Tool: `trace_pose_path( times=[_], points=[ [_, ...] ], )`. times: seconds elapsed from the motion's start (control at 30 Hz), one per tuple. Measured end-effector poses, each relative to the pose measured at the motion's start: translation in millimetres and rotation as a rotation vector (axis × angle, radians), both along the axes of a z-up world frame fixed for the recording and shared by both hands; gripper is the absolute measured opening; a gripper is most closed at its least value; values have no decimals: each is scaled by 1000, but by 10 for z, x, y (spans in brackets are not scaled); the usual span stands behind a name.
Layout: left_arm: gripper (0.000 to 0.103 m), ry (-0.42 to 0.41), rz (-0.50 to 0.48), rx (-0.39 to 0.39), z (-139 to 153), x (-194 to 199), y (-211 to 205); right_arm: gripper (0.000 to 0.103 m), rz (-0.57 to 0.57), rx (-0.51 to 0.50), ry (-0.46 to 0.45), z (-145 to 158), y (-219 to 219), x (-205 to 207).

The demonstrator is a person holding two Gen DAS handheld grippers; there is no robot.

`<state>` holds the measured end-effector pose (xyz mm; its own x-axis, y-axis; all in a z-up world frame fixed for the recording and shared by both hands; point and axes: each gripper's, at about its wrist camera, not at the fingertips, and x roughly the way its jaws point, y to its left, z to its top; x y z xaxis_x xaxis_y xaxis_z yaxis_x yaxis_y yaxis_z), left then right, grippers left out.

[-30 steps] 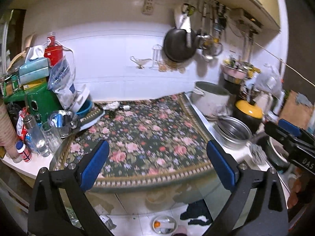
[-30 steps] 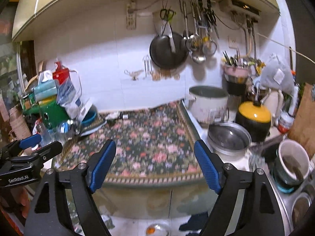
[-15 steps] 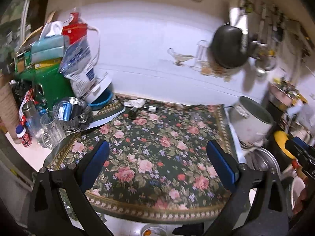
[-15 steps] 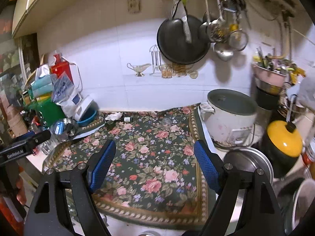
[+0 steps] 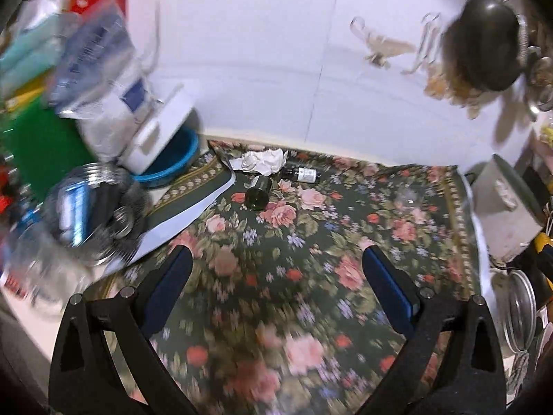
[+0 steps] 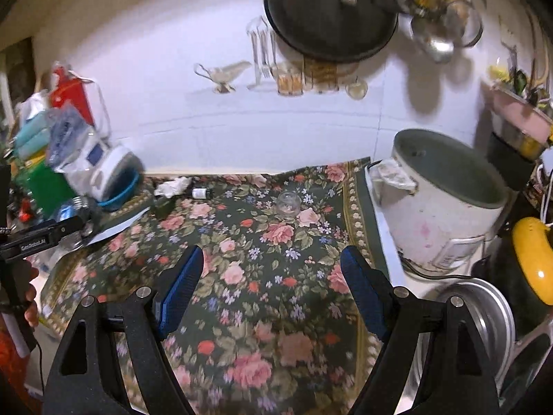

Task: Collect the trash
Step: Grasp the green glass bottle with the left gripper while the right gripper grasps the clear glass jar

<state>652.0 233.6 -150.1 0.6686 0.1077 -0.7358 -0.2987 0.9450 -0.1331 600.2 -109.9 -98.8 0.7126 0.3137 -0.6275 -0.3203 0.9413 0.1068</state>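
- Left wrist view: your left gripper (image 5: 276,269) has its jaws wide apart with nothing between them, hanging over the floral cloth (image 5: 311,259) that covers the tabletop.
- Take the crumpled white tissue (image 5: 264,160) as your landmark. It lies at the far edge of the cloth, close to the wall, ahead of these jaws and a touch left of their centre line.
- Just this side of the tissue lies a dark round container (image 5: 258,193) on its side, its open end facing you. Just right of the tissue lies a small dark bottle (image 5: 300,174) on its side, its long axis running left to right across your view.
- Left of the tissue sits a blue bowl (image 5: 169,162), which looks like kitchenware rather than trash.
- Right wrist view: your right gripper (image 6: 273,287) is also spread wide and holds nothing.
- From there the tissue (image 6: 172,186) sits far off to the upper left, with the bottle (image 6: 202,193) just right of it. A clear glass jar (image 6: 288,203) stands well to the right of the tissue, almost straight ahead of the right jaws.
- My judgement: the left hand is the nearer one for the tissue cluster. The jaws are well apart from it, so nothing is touched yet.
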Motion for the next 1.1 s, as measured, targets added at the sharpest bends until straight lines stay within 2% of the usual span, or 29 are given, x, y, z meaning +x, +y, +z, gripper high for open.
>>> trace_pose_path(
  times=[0.17, 0.37, 0.5, 0.63, 0.8, 0.9, 0.93, 1.0, 1.1],
  points=[
    [99, 61, -53, -14, -425, 727, 364, 79, -69, -6, 78, -317, 237, 670],
    [87, 137, -87, -39, -1001, 1426, 669, 79, -111, -1, 164, -841, 505, 1631],
    [81, 177, -111, -51, -1309, 1744, 759, 79, -116, 3, 235, -1204, 650, 2170],
    [74, 204, -129, -85, -1526, 1908, 793, 79, -147, -43, 294, -1546, 759, 2558],
    [55, 206, -126, -94, -1646, 2007, 790, 77, -171, -71, 331, -1768, 787, 2734],
    [41, 193, -121, -97, -1648, 2007, 780, 59, -164, -80, 331, -1795, 808, 2738],
    [41, 195, -120, -86, -1641, 1999, 760, 51, -152, -85, 335, -1795, 821, 2725],
    [41, 196, -117, -56, -1609, 1958, 700, 51, -159, -108, 320, -1754, 831, 2661],
    [41, 193, -126, -43, -1523, 1861, 595, 51, -145, -78, 309, -1633, 777, 2496]
  ],
)
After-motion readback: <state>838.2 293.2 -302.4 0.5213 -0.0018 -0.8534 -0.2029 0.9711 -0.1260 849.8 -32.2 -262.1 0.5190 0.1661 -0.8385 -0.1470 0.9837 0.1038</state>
